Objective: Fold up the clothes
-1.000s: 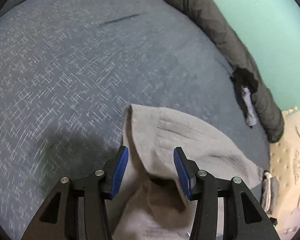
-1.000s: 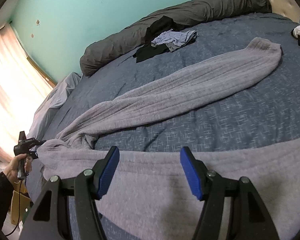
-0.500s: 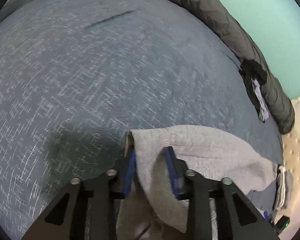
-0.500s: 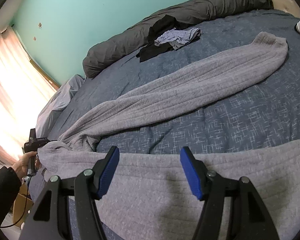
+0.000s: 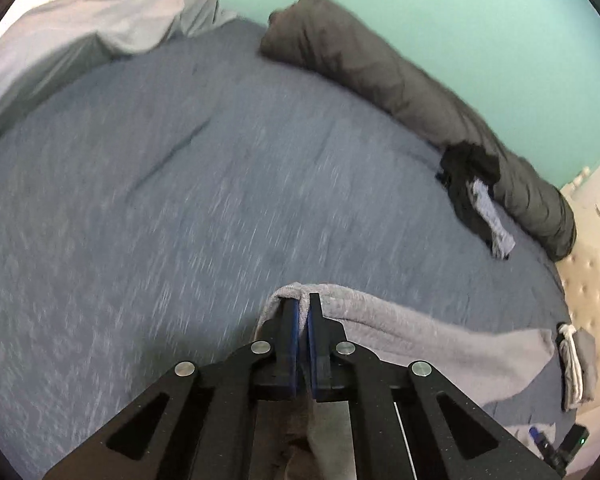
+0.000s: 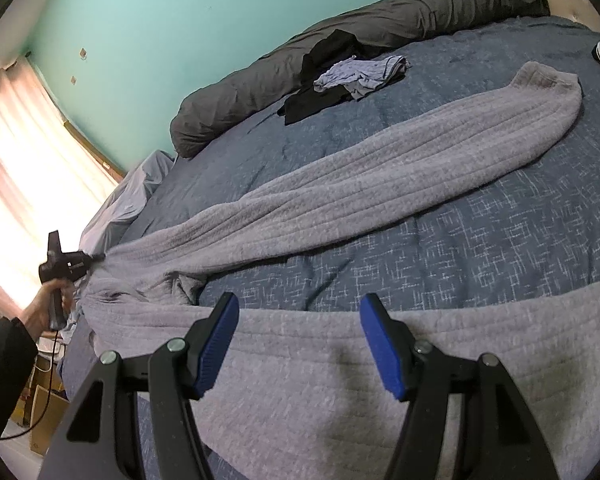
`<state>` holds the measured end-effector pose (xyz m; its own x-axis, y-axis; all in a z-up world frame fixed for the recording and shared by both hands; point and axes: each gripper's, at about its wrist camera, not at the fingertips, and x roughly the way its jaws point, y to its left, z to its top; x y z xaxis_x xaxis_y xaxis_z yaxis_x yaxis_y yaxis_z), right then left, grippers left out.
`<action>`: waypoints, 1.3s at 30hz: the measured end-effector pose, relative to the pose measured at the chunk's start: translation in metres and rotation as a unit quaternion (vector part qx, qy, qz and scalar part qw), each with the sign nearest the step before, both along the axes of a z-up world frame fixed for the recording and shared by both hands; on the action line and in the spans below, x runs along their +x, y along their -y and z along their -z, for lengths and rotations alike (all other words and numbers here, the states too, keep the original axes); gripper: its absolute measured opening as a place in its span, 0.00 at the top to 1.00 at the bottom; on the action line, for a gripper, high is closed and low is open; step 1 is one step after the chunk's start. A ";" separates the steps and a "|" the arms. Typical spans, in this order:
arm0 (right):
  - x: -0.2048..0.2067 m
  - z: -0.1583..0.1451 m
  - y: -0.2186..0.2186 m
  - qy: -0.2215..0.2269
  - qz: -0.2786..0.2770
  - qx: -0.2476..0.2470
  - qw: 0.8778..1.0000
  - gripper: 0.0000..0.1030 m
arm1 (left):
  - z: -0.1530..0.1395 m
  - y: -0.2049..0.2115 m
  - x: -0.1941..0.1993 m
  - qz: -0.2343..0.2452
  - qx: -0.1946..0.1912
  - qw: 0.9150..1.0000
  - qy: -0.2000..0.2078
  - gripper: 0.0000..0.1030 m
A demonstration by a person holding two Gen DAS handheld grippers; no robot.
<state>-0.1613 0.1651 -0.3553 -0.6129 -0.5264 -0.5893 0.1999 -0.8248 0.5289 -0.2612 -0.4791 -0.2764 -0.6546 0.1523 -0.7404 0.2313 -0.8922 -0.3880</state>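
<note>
The grey garment (image 6: 380,184), a thick ribbed knit, lies spread on the bed (image 6: 480,240). One long limb of it, a sleeve or leg (I cannot tell which), runs across the cover from the far cuffed end at upper right of the right wrist view down to a bunched junction at the left. A second broad band of the same knit lies straight across the near edge of the bed, under the right tongs (image 6: 298,344).

The left tongs (image 5: 303,320) are closed on a fold of the knit at that junction end; in their own view grey cloth wraps over both pad tips. The right wrist view shows them at the far left, carried by a hand (image 6: 44,308) in a dark sleeve, with the cloth drawn up toward them. The right tongs stand open above the near band, pads clear of the cloth, gripping nothing.

So the limb's long axis leads away from the left tongs toward the upper right, and its free cuff is well apart from both tongs. The left hand already has the pinched end; the right is nearer the near band than the cuff. Any fold likely turns on carrying that held end along or across this axis.

Beyond, a dark roll (image 6: 340,48) lies along the green wall (image 6: 180,20), with a small black-and-blue pile (image 6: 348,80) beside it.
</note>
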 end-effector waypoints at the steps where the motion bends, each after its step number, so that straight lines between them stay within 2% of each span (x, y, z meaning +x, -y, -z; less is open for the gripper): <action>1: -0.001 0.001 -0.001 0.001 0.001 0.000 1.000 0.38 | -0.006 0.001 -0.005 0.000 0.002 1.000 -0.006 0.97; 3: -0.002 0.002 -0.001 0.001 0.001 0.001 1.000 0.38 | -0.013 -0.003 -0.019 -0.003 -0.004 1.000 -0.009 0.97; 7: -0.004 0.006 0.001 0.002 0.000 0.005 1.000 0.38 | 0.009 -0.019 -0.051 0.002 -0.002 1.000 0.031 0.94; 8: -0.005 0.007 0.002 0.004 -0.002 0.005 1.000 0.38 | 0.018 -0.022 -0.055 0.003 -0.009 0.999 0.047 0.91; 10: -0.006 0.009 0.003 0.007 -0.004 0.005 1.000 0.38 | 0.034 -0.024 -0.057 -0.001 -0.002 0.998 0.065 0.70; 11: -0.006 0.010 0.003 0.007 -0.005 0.006 1.000 0.38 | 0.038 -0.023 -0.053 -0.003 0.008 0.998 0.062 0.55; 12: -0.006 0.010 0.003 0.007 -0.006 0.006 1.000 0.38 | 0.041 -0.022 -0.049 -0.005 0.018 0.998 0.058 0.51; 17: -0.006 0.009 0.001 0.007 -0.004 0.000 1.000 0.38 | 0.034 -0.013 -0.017 -0.011 0.024 0.998 0.051 0.51; 20: -0.003 0.007 0.003 0.005 -0.006 -0.005 1.000 0.38 | 0.031 -0.012 0.000 0.005 0.037 0.998 0.052 0.44; 23: -0.001 0.006 0.004 0.001 -0.009 -0.009 1.000 0.38 | 0.034 -0.014 0.011 0.019 0.028 0.998 0.061 0.40; 29: 0.001 0.003 0.000 -0.002 -0.004 -0.015 1.000 0.38 | 0.048 -0.016 0.031 0.038 0.059 0.995 0.071 0.40; 31: 0.000 0.004 -0.002 0.000 -0.002 -0.018 1.000 0.38 | 0.051 -0.021 0.035 0.051 0.072 0.994 0.071 0.43; 32: 0.000 0.004 -0.002 0.001 -0.002 -0.018 1.000 0.38 | 0.053 -0.023 0.037 0.055 0.076 0.993 0.072 0.49; 34: 0.001 0.004 -0.002 0.001 -0.003 -0.018 1.000 0.38 | 0.051 -0.029 0.037 0.061 0.061 0.993 0.078 0.95; 37: 0.001 0.004 -0.002 0.001 -0.005 -0.018 1.000 0.38 | 0.041 -0.035 0.034 0.058 0.023 0.996 0.067 0.98; 39: 0.000 0.005 -0.002 0.002 -0.005 -0.018 1.000 0.38 | 0.031 -0.036 0.027 0.048 0.014 0.997 0.052 0.98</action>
<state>-0.1609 0.1674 -0.3603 -0.6056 -0.5526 -0.5727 0.2055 -0.8038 0.5582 -0.2342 -0.4435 -0.3071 -0.5555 0.2318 -0.7986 0.1867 -0.9011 -0.3914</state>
